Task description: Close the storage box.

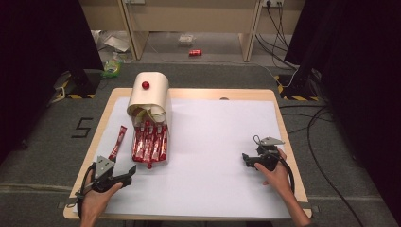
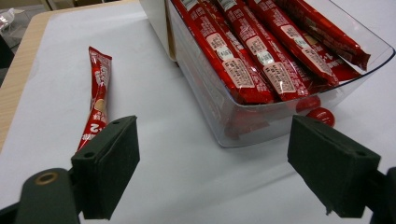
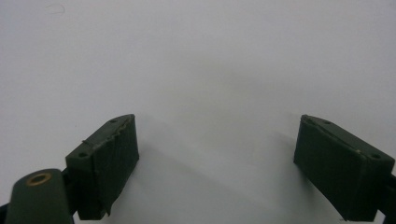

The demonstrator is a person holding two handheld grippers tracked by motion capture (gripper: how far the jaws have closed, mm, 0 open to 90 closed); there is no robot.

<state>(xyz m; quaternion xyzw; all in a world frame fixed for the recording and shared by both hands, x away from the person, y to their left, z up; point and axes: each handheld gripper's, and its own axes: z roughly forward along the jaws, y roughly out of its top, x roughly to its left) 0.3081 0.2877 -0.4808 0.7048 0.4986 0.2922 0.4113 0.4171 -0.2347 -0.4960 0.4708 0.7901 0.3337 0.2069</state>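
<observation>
**Loose red stick lies lengthwise, just ahead of my left tongs**

The loose red foil stick packet (image 1: 118,143) lies flat on the white paper sheet (image 1: 217,142) covering the wooden desk (image 1: 106,111). Its long axis runs away from me, the far end leaning slightly right, the near end pointing back toward my left hand. In the left gripper view the loose red foil stick packet (image 2: 96,102) bends a little along its length.

My left hand (image 1: 97,196) rests at the desk's near left corner, forearm coming up from the bottom edge, with my left tongs (image 1: 128,176) aimed forward and to the right. Their jaws stand wide apart, gripping nothing. My right hand (image 1: 276,175) sits near the right edge, my right tongs (image 1: 246,160) pointing left over bare paper, jaws likewise wide and empty.

The packet lies just ahead of my left tongs, off the left jaw, apart from it. To its right stands the clear plastic bin (image 2: 280,126) packed with more red stick packets (image 2: 247,51), a small red knob (image 2: 321,115) at its front. A cream curved lid (image 1: 150,94) covers the bin's far end.
</observation>
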